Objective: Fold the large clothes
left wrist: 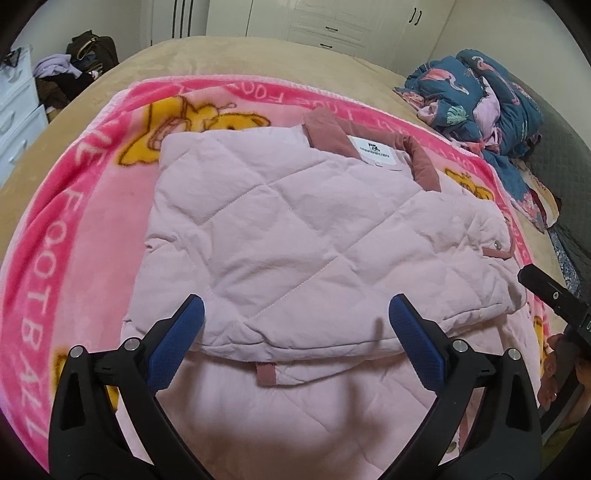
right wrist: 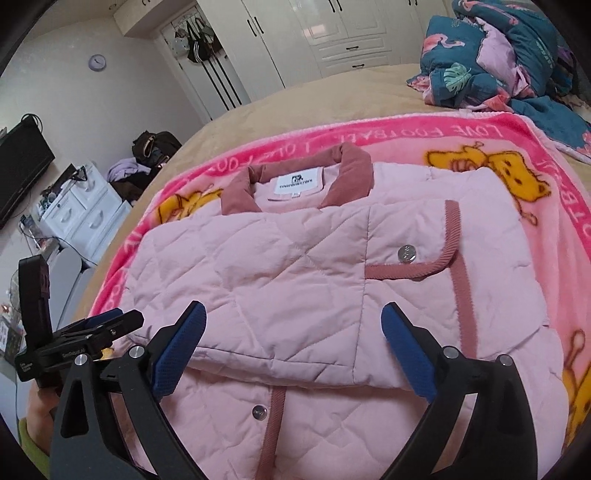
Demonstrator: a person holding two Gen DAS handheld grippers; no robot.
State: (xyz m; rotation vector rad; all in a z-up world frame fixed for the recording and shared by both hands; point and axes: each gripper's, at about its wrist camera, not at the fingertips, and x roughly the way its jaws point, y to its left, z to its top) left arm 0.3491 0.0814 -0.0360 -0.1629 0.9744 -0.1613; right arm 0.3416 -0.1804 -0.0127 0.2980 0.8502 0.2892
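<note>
A pale pink quilted jacket point(left wrist: 295, 229) point(right wrist: 277, 277) lies folded on a pink cartoon blanket point(left wrist: 74, 221) point(right wrist: 498, 140), its dusty-rose collar point(left wrist: 332, 129) point(right wrist: 351, 166) at the far end. The sides are folded over the middle, and a snap button point(right wrist: 406, 254) shows on the upper flap. My left gripper point(left wrist: 297, 301) hovers open over the near fold edge, with nothing between its blue pads point(left wrist: 177, 347). My right gripper point(right wrist: 293, 308) is also open above the near edge, apart from the cloth. Each gripper shows at the edge of the other view: right gripper point(left wrist: 554, 295), left gripper point(right wrist: 99, 325).
The blanket lies on a tan bed cover point(left wrist: 221, 59). A crumpled blue flamingo quilt point(left wrist: 480, 99) point(right wrist: 498, 55) is heaped at the far right. White drawers point(right wrist: 81, 214) and a pile of bags stand left of the bed. A white wardrobe point(left wrist: 325, 22) stands behind it.
</note>
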